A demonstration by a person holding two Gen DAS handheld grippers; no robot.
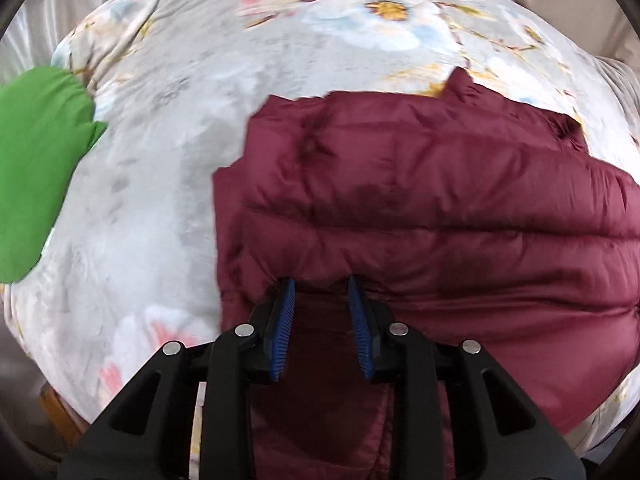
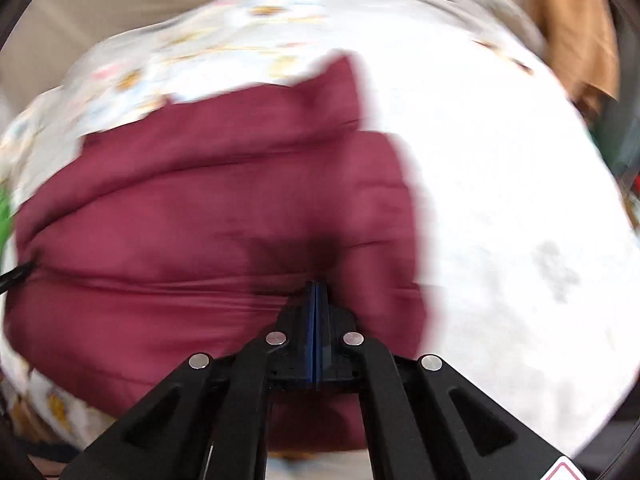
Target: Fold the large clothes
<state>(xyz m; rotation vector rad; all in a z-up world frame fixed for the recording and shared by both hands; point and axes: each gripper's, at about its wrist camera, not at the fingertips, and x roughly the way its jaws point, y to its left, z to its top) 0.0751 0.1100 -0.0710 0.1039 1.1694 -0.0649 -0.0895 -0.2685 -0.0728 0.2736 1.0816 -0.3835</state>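
Nearest the left wrist camera, the left gripper (image 1: 321,280) has its two blue-padded fingers (image 1: 285,320) apart by a narrow gap, tips touching the near edge of one maroon puffer jacket (image 1: 420,208). Maroon cloth lies between and under them, but they are not pressed together on it.

In the right wrist view, which is blurred, the right gripper (image 2: 316,286) has its fingers (image 2: 310,332) pressed flat against each other, tips buried in a fold of the same maroon puffer jacket (image 2: 208,216), with taut creases running left from the tips; whether cloth is pinched between the pads cannot be told.

The jacket lies spread in quilted horizontal bands on a bed covered by one pale floral bedspread (image 1: 168,168), its collar end farthest from both cameras.

Off to the left, apart from the jacket, one green garment (image 1: 36,168) rests on the bedspread, cut off by the edge of the view.

Farthest away on the right in the right wrist view hangs a tan cloth (image 2: 576,28), beyond the bedspread (image 2: 500,200). No containers appear in either view.
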